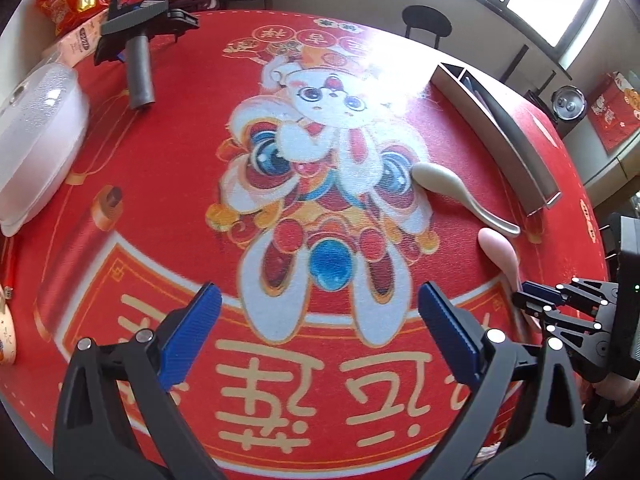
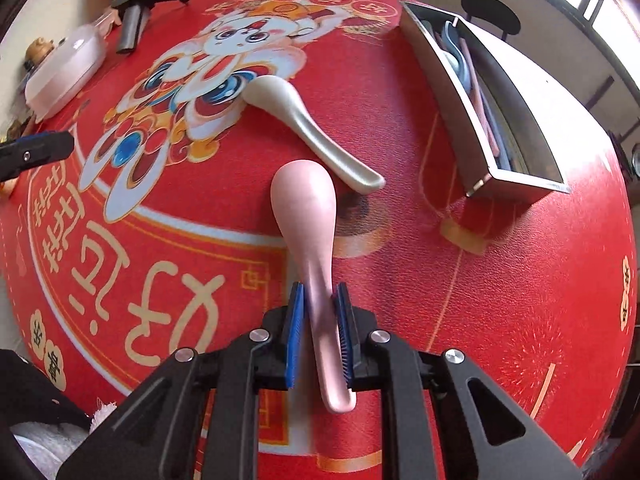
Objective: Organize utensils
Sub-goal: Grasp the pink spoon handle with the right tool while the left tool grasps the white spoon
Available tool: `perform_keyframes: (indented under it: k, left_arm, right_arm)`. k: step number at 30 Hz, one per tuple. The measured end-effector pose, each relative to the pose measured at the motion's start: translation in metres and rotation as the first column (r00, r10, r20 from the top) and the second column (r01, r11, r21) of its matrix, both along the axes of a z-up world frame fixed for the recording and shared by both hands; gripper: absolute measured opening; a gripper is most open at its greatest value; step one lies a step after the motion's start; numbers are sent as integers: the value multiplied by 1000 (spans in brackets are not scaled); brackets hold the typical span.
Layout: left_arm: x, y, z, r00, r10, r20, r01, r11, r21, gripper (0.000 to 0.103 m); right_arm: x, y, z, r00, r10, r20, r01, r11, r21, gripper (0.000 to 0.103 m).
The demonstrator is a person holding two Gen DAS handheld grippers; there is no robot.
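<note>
The red mat (image 1: 160,200) under both grippers carries large cream Chinese characters, upside down beneath the left gripper, too distorted to read surely. Small characters fill round medallions (image 2: 328,0) far ahead of the right gripper.

A pink spoon (image 2: 306,216) and a cream spoon (image 2: 304,120) lie on a red mat (image 2: 500,280) printed with a white cartoon rabbit (image 2: 236,40).
</note>
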State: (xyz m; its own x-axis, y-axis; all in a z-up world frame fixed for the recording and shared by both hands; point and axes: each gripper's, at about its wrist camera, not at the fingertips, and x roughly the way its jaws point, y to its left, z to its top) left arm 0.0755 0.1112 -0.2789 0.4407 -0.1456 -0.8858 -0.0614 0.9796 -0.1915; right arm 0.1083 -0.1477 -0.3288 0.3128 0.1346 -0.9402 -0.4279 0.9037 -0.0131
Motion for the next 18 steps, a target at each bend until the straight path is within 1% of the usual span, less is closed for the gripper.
perform_keyframes:
  k: [2, 4, 5, 6, 8, 9, 12, 14, 16, 18]
  left_arm:
    - [10, -11, -1, 999, -33, 1, 33, 997, -72, 96]
    - [25, -24, -3, 998, -55, -9, 53, 985, -166, 90]
    - [32, -31, -6, 998, -65, -22, 59, 976, -210, 76]
    - [42, -39, -10, 996, -72, -47, 59, 967, -250, 67]
    - [61, -55, -20, 993, -76, -92, 42, 944, -327, 65]
    - [69, -61, -24, 992, -70, -106, 28, 935, -352, 63]
    - [91, -77, -38, 987, -39, -156, -31, 907, -419, 61]
    - [104, -81, -46, 982, 0, -187, -89, 880, -467, 61]
    - [114, -84, -53, 974, 46, -223, -151, 862, -485, 61]
    - [123, -86, -57, 965, 82, -250, -198, 852, -485, 62]
  right_arm:
    - [3, -9, 0, 999, -35, -3, 35, 999, 13, 16]
    - [5, -19, 0, 998, -65, -5, 65, 998, 24, 16]
    - [6, -23, -1, 997, -78, -6, 79, 996, 31, 16]
    - [7, -26, -1, 996, -91, -8, 92, 995, 37, 16]
    - [6, -32, -1, 993, -115, -14, 116, 992, 49, 16]
    - [6, -35, -1, 992, -126, -19, 127, 990, 59, 16]
    - [7, -38, 0, 991, -131, -26, 133, 988, 74, 16]
    - [7, -38, 0, 991, -129, -25, 130, 989, 75, 16]
    - [6, -40, 0, 991, -129, -26, 131, 988, 82, 16]
    - [5, -43, 0, 991, -128, -28, 130, 988, 89, 16]
